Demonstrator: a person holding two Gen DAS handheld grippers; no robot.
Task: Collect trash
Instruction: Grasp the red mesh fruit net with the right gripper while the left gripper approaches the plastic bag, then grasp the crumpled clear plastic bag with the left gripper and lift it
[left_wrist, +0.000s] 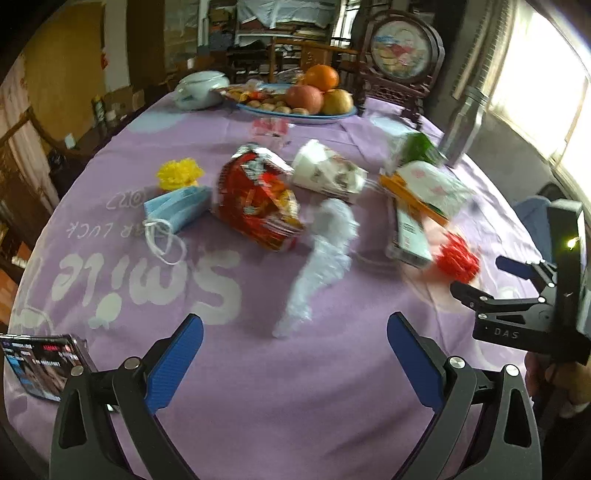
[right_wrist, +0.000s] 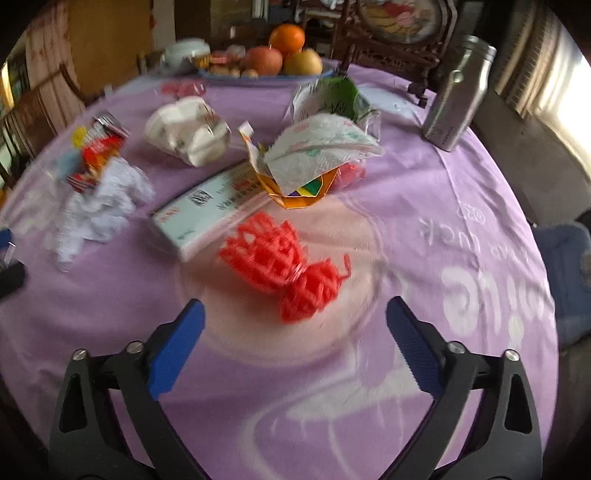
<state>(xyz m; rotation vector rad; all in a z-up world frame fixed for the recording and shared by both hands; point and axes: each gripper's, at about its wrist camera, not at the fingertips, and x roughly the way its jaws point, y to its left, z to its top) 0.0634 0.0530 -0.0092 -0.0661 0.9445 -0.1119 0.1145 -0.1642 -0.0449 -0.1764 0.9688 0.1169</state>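
cloth (right_wrist: 424, 192) – lilac, white lettering | net (right_wrist: 284, 266) – red | mask (left_wrist: 177, 208) – blue | wrapper (left_wrist: 255, 203) – red, yellow | tissue (left_wrist: 325, 251) – white | flask (right_wrist: 458, 96) – silver

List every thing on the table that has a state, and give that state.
left gripper: open, empty
right gripper: open, empty
red foam net: lying loose on the cloth
paper cup: tipped on its side
snack bag: torn open, crumpled
face mask: folded, lying flat
white tissue: crumpled
metal flask: upright, capped
fruit plate: loaded with fruit
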